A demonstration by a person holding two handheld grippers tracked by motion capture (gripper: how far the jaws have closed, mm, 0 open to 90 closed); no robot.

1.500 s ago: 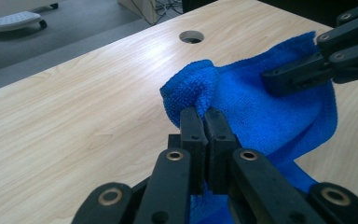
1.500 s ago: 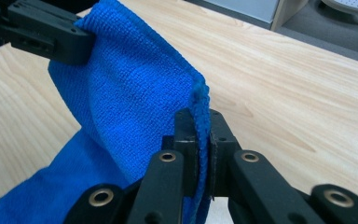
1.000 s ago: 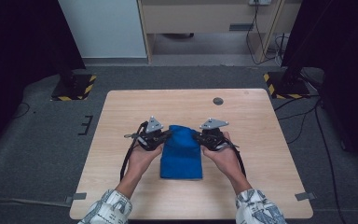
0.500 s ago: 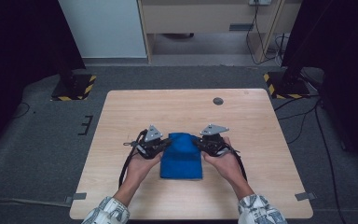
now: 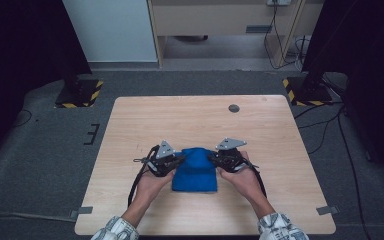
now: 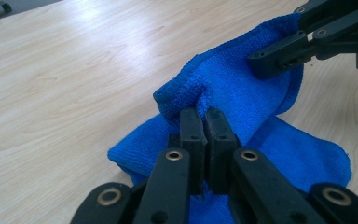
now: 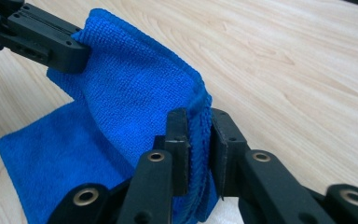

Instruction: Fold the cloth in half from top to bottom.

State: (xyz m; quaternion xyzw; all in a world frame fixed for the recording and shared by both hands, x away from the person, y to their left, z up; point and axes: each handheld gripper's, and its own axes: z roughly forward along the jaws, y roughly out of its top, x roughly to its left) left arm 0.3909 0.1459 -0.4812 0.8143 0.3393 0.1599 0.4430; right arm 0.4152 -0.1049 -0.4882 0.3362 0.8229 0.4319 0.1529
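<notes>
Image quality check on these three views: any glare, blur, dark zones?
High view: soft, slightly blurred; both sides of the room near black, table evenly lit. Left gripper view: pale glare on the wood at top, blue cloth sharp, near linkage soft. Right gripper view: cloth weave crisp, far wood grain softened, no harsh shadows.

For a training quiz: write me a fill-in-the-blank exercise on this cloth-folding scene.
1. The cloth is ___ in colour.
2. It lies on a ___ table.
3. The left gripper is ___ on a corner of the cloth.
4. In the right gripper view, the right gripper has the cloth's ___ between its pads.

Missing words: blue; wooden; shut; edge
</notes>
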